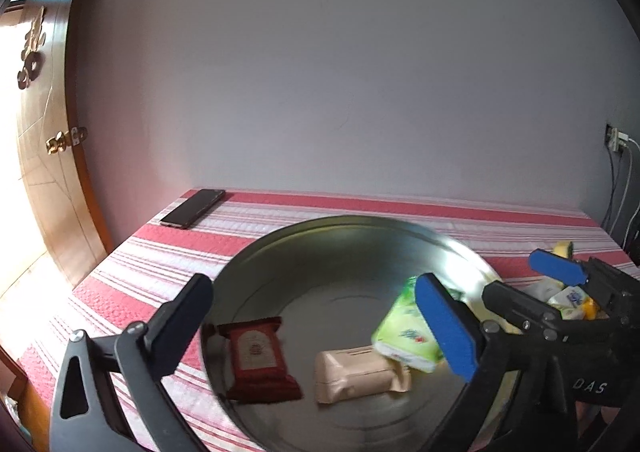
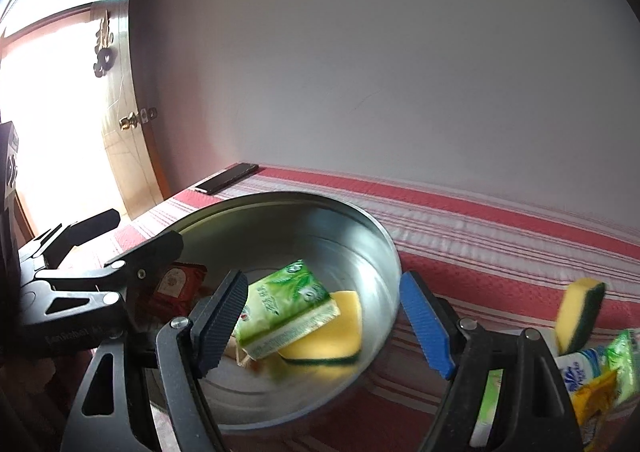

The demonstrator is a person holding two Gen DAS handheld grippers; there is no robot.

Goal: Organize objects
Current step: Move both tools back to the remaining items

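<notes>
A round metal basin (image 1: 280, 252) (image 2: 384, 236) sits on the red-striped cloth. In it lie a red packet (image 1: 260, 360) (image 2: 176, 280), a beige packet (image 1: 356, 372) and a green tissue pack (image 1: 400, 332) (image 2: 288, 304). The green pack rests on a yellow sponge (image 2: 332, 336). My left gripper (image 1: 316, 328) (image 2: 144, 230) hangs over the basin's near side, open wide, with nothing between its fingers. My right gripper (image 2: 320, 320) (image 1: 510, 274) is open above the basin's right part and touches neither the green pack nor the sponge.
To the right of the basin lies a pile of packets (image 1: 568, 298) (image 2: 592, 372) with a second yellow-green sponge (image 2: 580, 312) standing in it. A dark phone (image 1: 192, 208) (image 2: 228, 180) lies at the table's far left corner. A wooden door (image 1: 44, 172) is at the left, and cables (image 1: 624, 180) hang at the right wall.
</notes>
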